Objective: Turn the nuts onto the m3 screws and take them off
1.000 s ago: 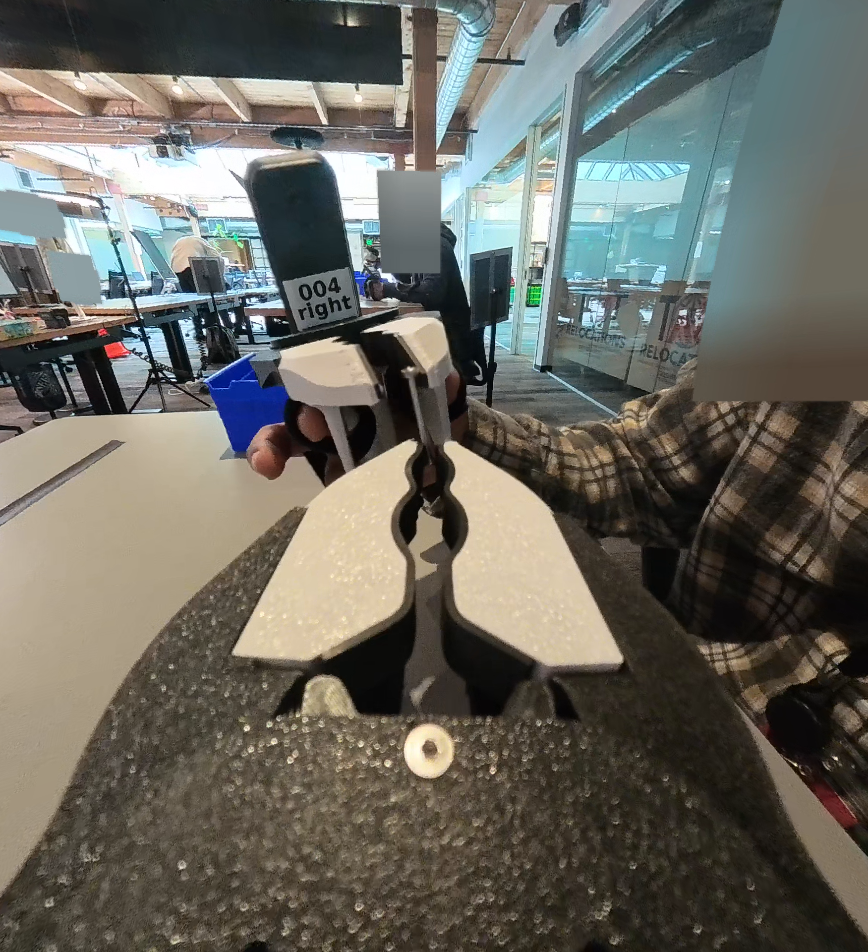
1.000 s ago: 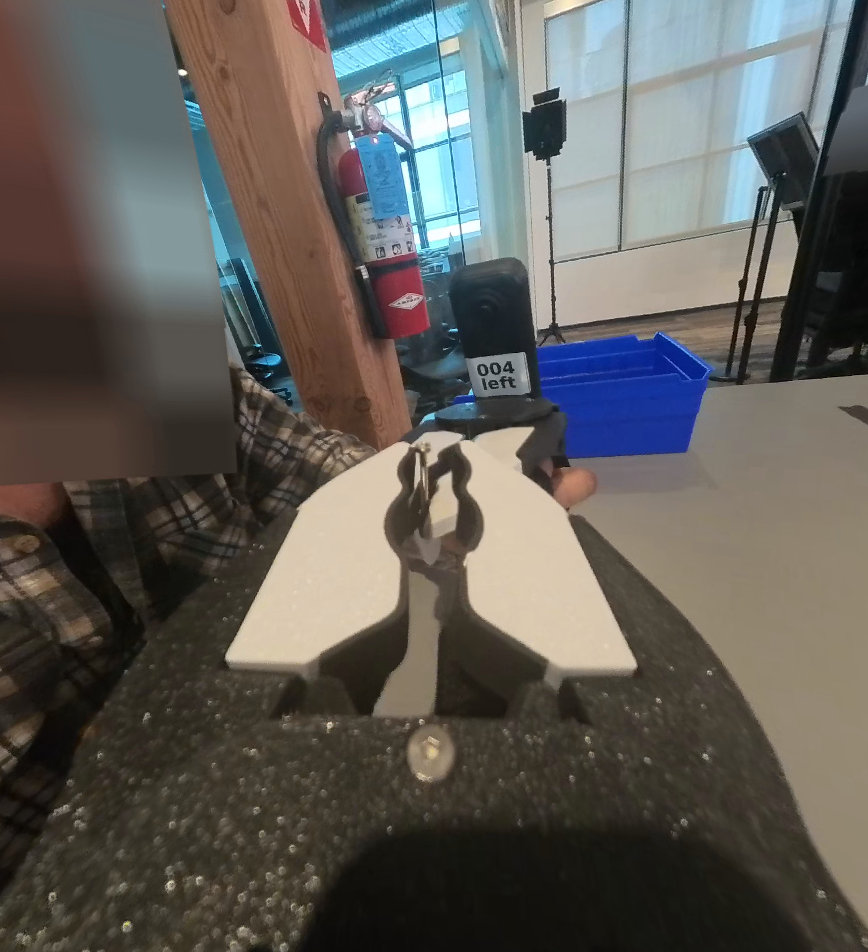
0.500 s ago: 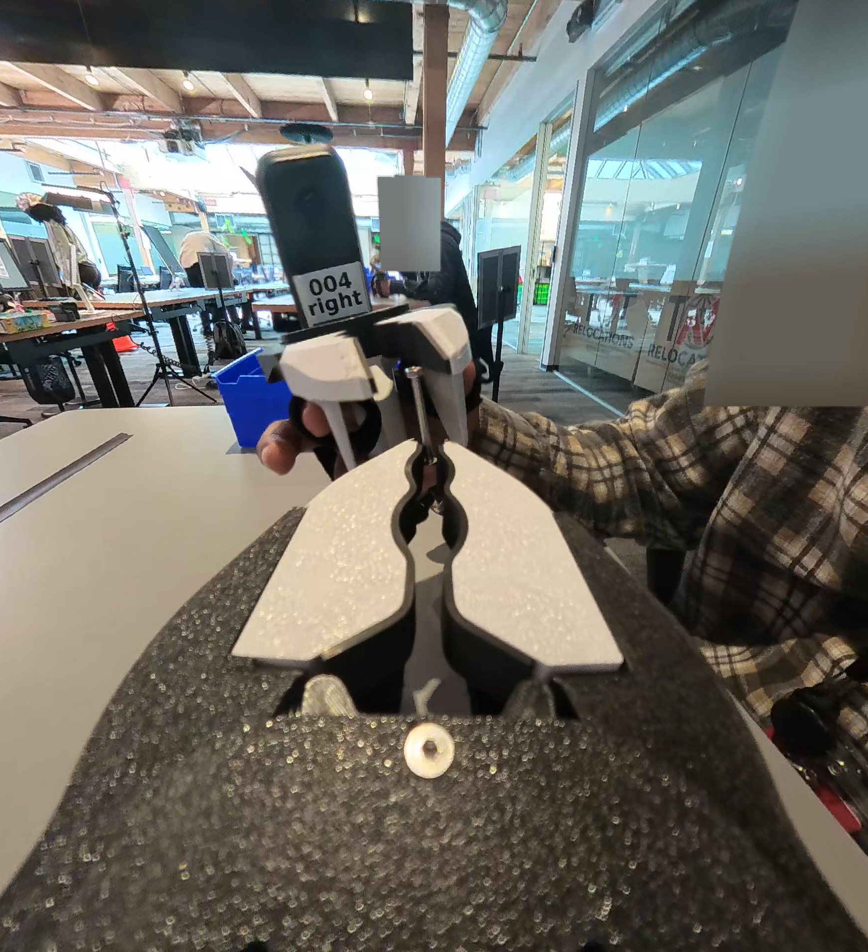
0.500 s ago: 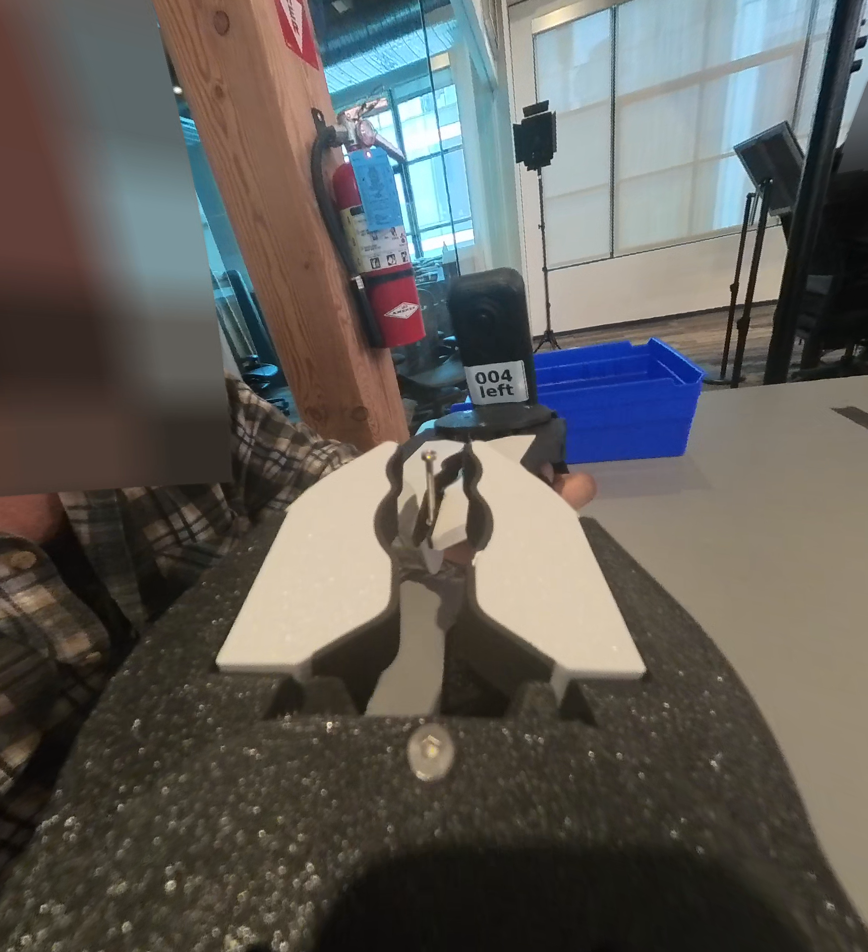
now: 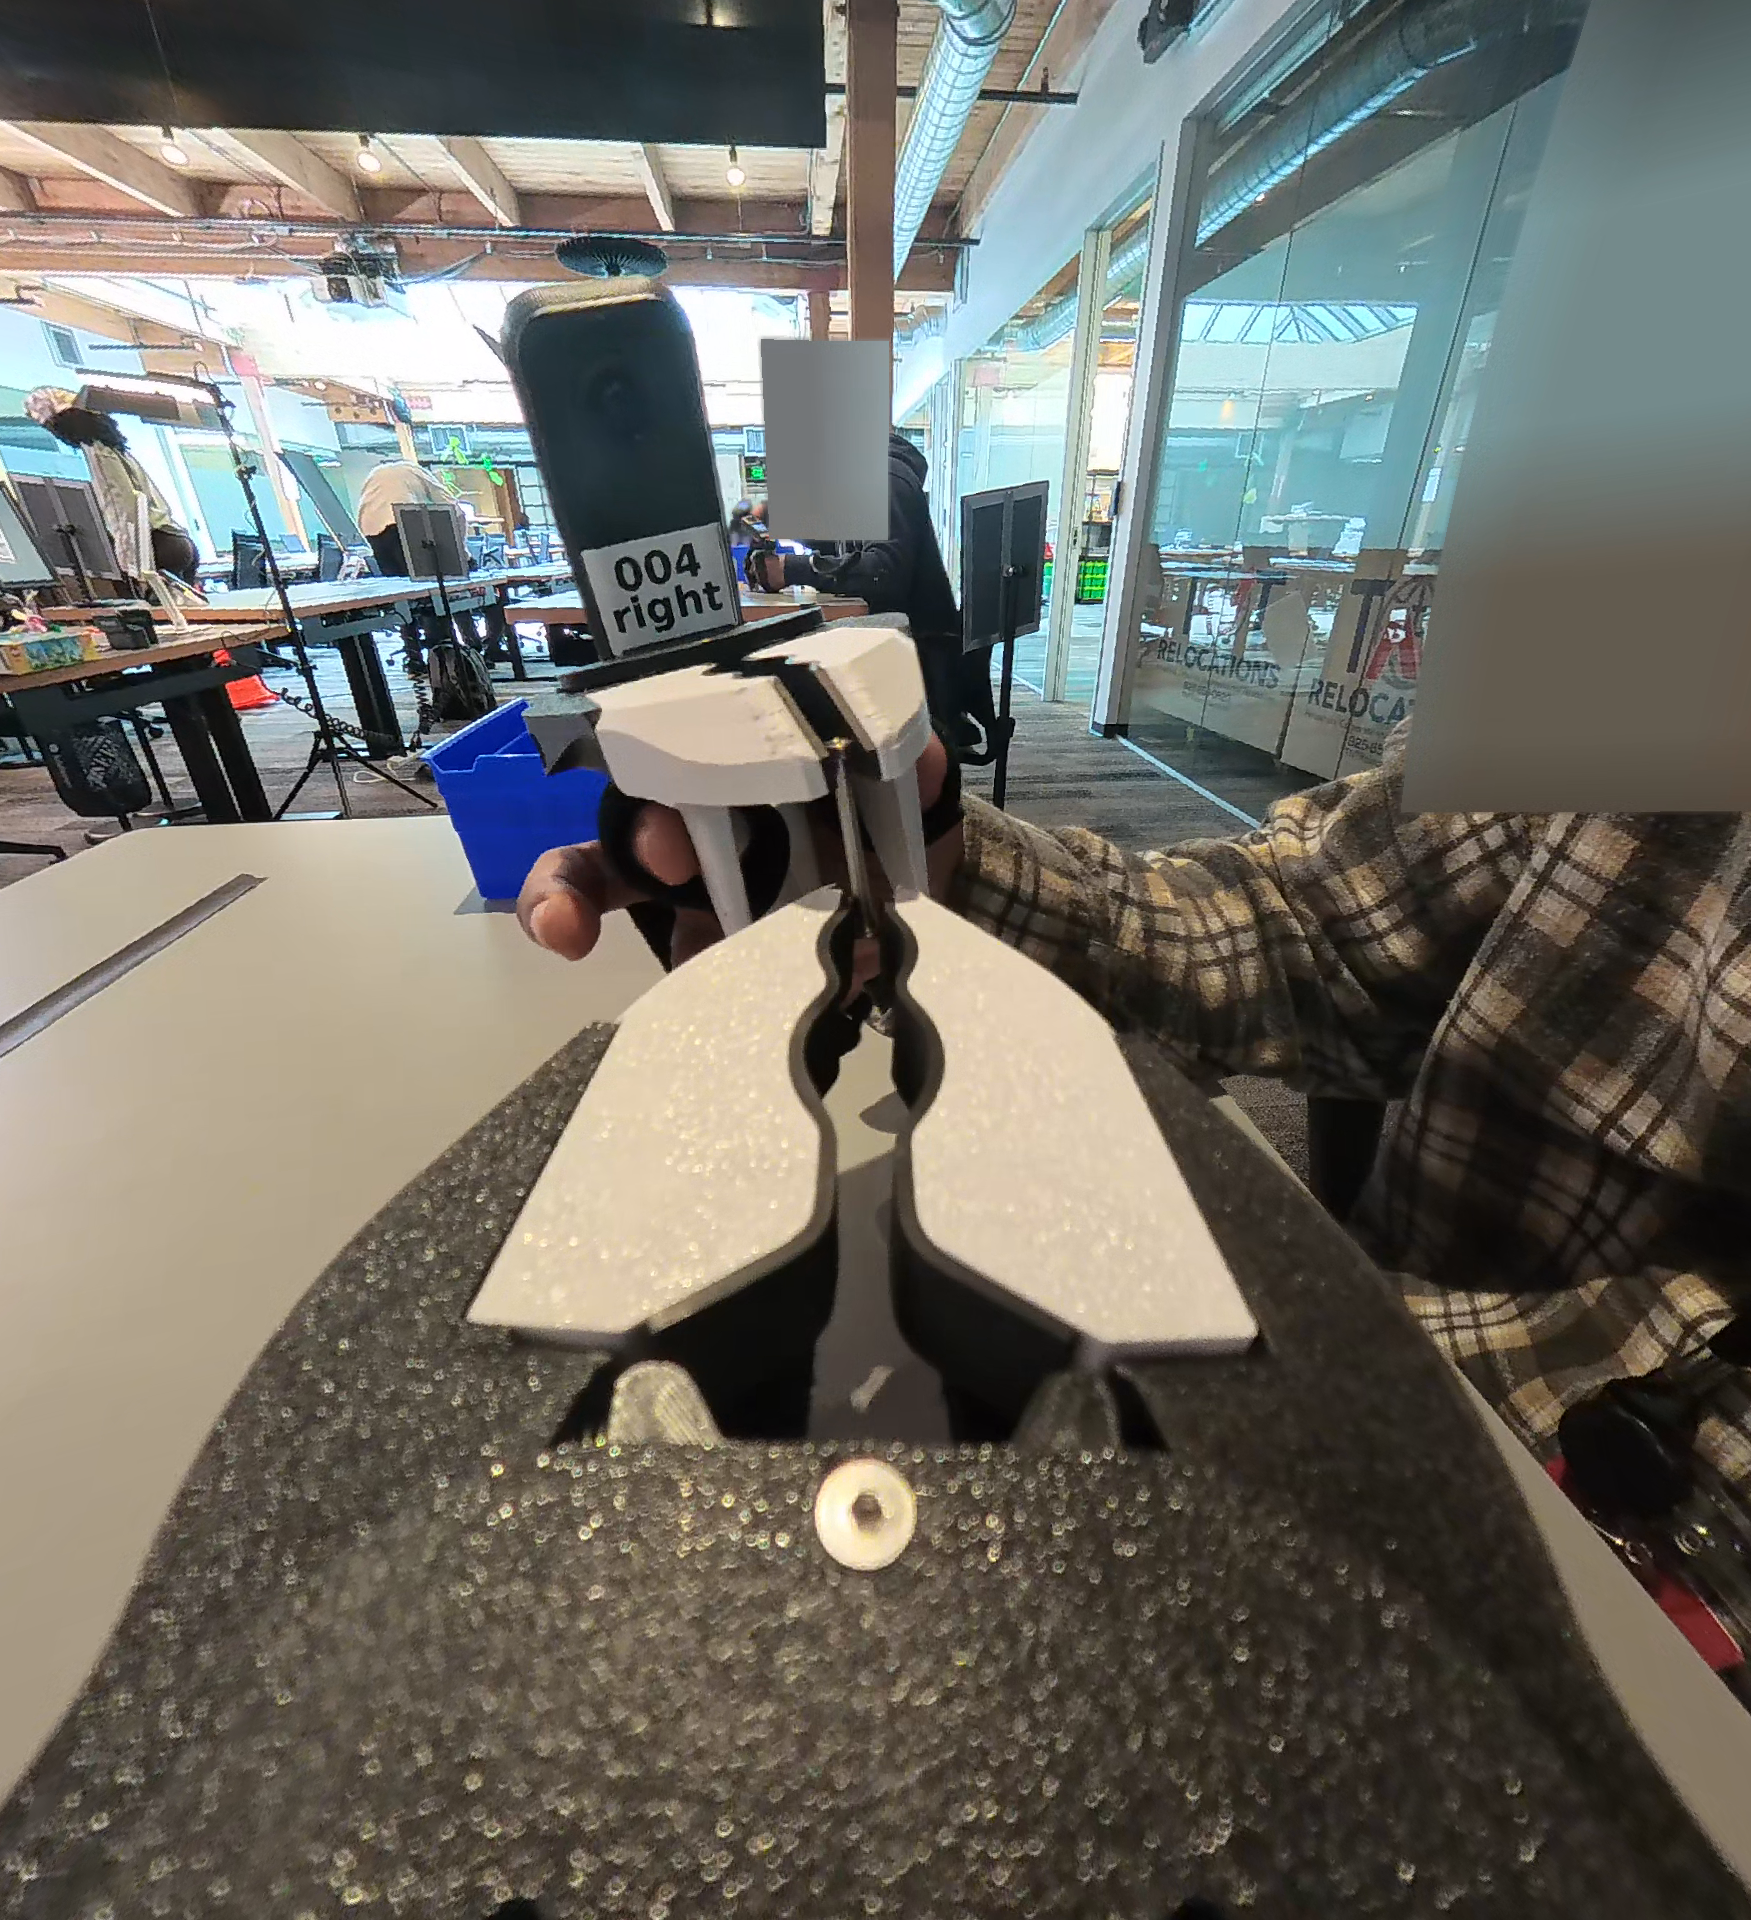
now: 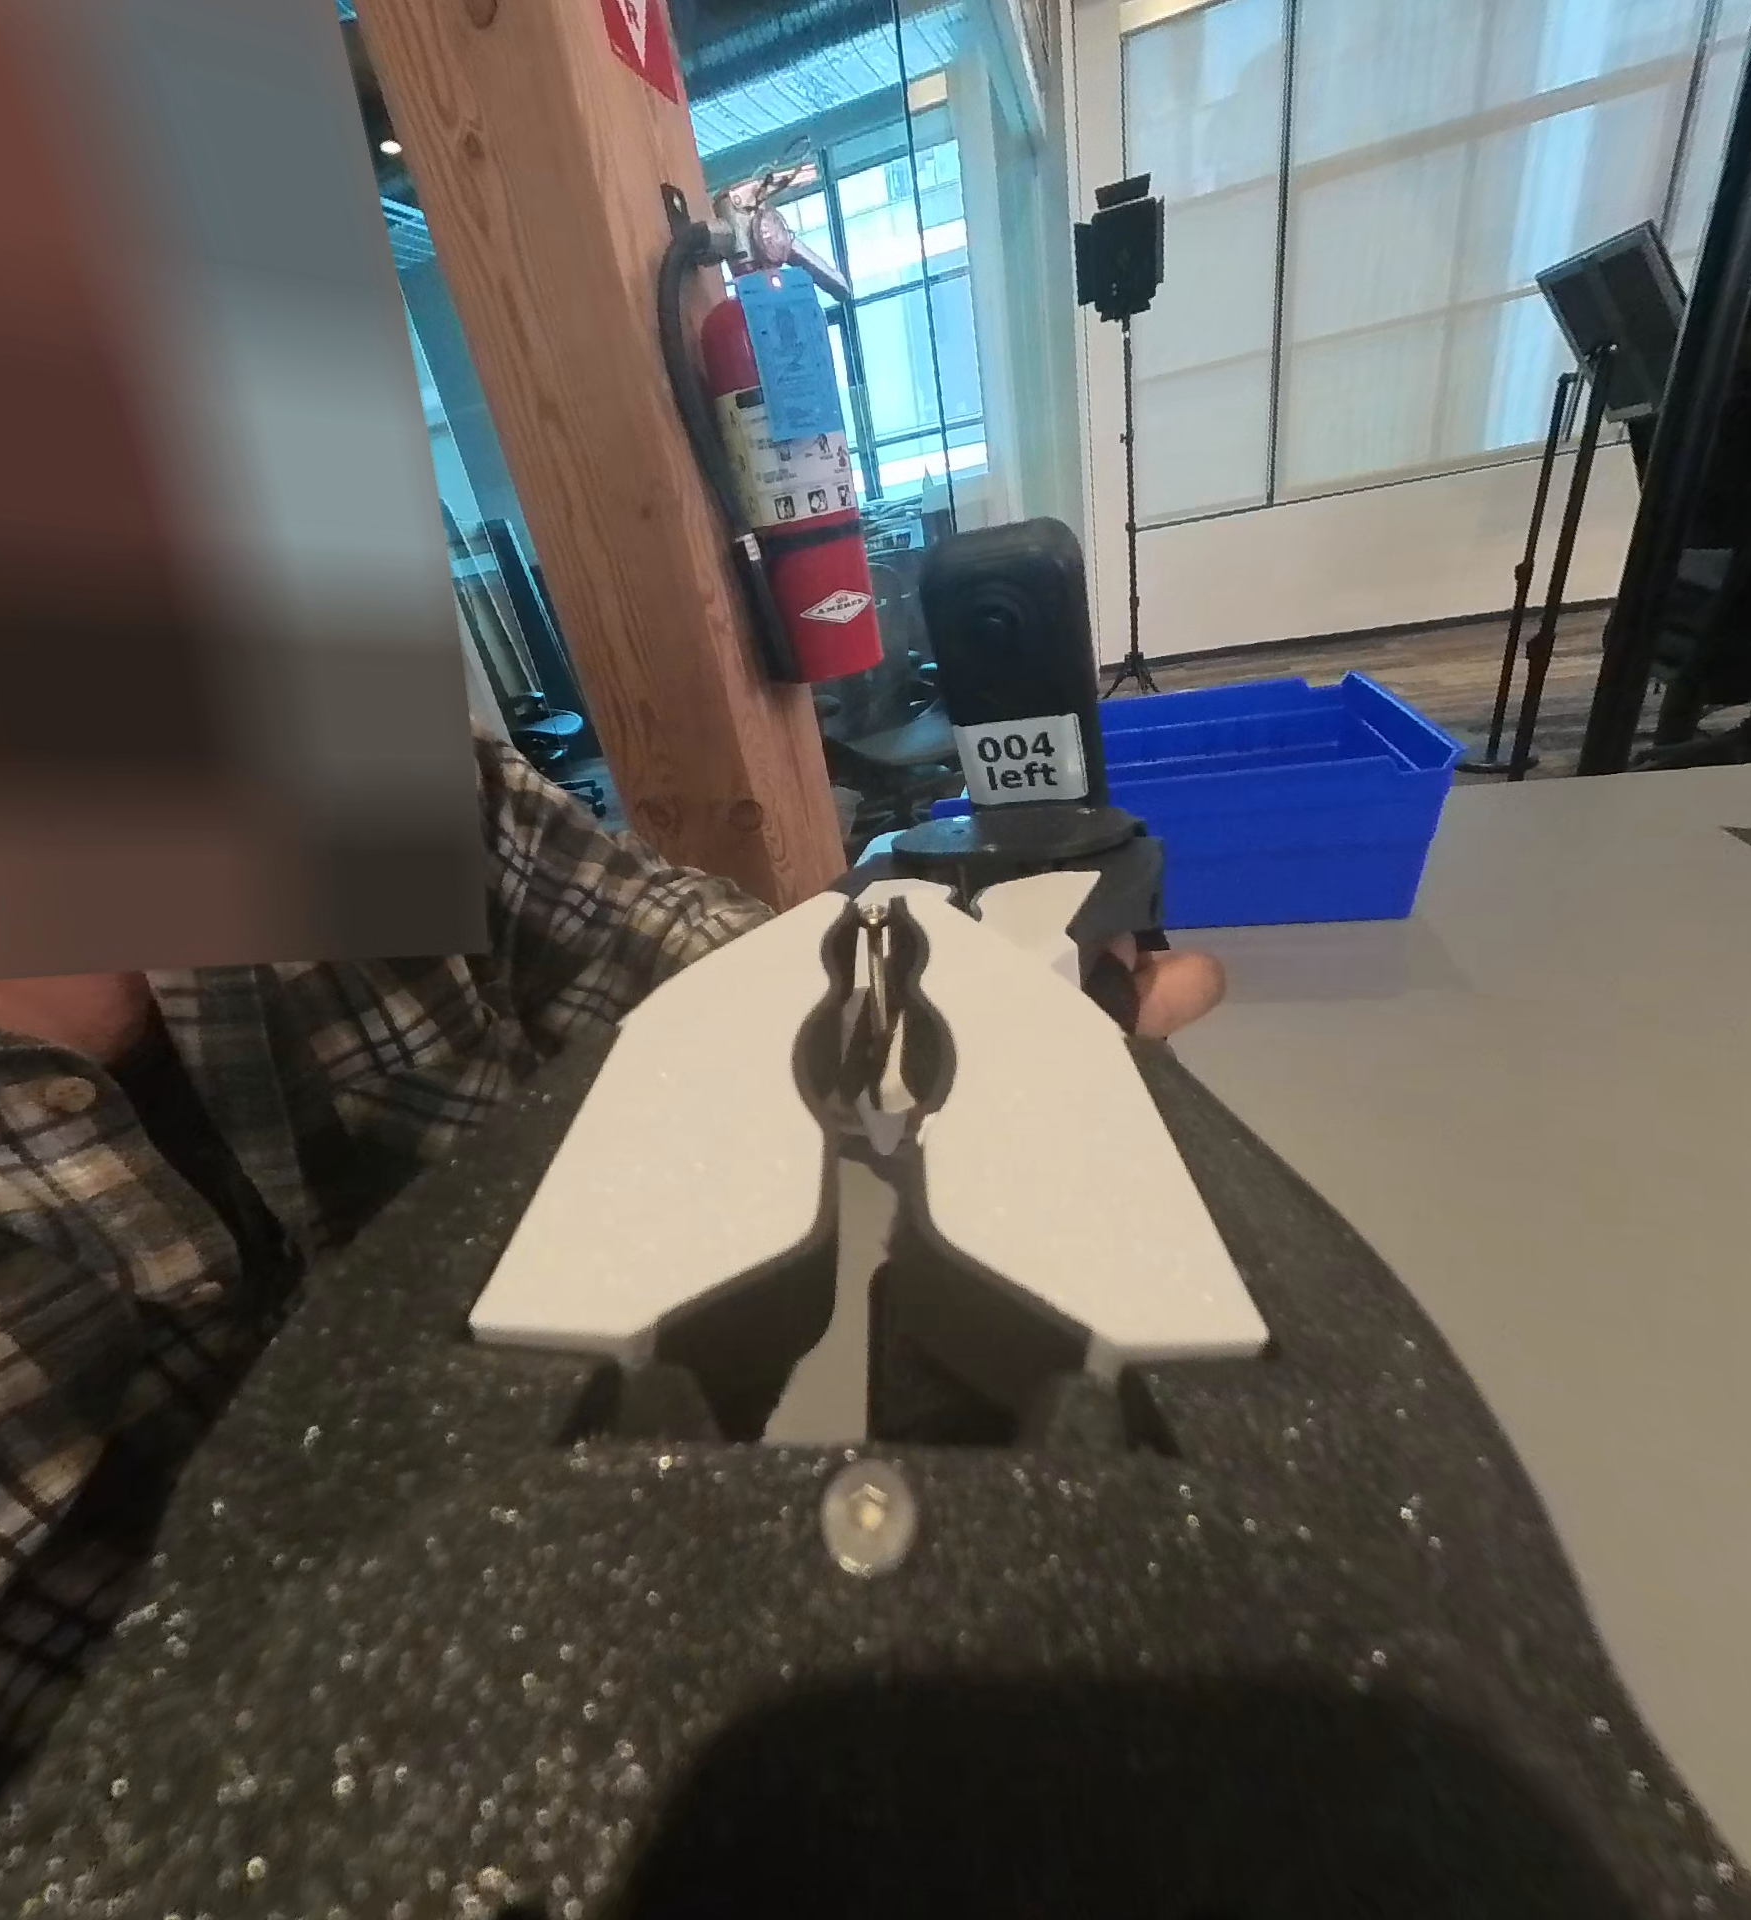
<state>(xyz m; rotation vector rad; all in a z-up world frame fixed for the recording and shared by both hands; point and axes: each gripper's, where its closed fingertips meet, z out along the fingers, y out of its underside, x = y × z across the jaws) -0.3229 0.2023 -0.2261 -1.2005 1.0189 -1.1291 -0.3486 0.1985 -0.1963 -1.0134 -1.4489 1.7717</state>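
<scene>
An open office with timber beams and glass partitions lies behind a pale grey table point(image 5: 175, 1091), whose near edge runs down the right of the left wrist view beside the person's plaid sleeve point(image 5: 1473, 1039). Both tools are held up above the table, facing each other.

The m3 screw point(image 5: 853, 831) is a thin, dark metal shaft with a small head at its upper end. In the left wrist view it stands nearly upright, its head pinched between the tips of the right tongs point(image 5: 843, 750) and its lower end reaching down into the tips of the left tongs point(image 5: 866, 925). The right wrist view shows the same screw point(image 6: 879, 971) lengthwise in the wavy slot of the right tongs point(image 6: 876, 914), whose tips are closed on the head.

The left tongs are drawn almost together at the tips around the screw's lower end, where a small grey glint sits; whether that is a nut, and whether the pads grip it or the thread, is too small to tell. The left tongs point(image 6: 975, 904) show only partly in the right wrist view, behind the right tool's fingers.

A blue bin point(image 6: 1286, 821) stands on the table's far side, well apart from both tools. A red fire extinguisher point(image 6: 798, 520) hangs on a wooden post point(image 6: 559, 416) behind. The table to the left of the tools lies bare, save for a dark strip point(image 5: 81, 997).
</scene>
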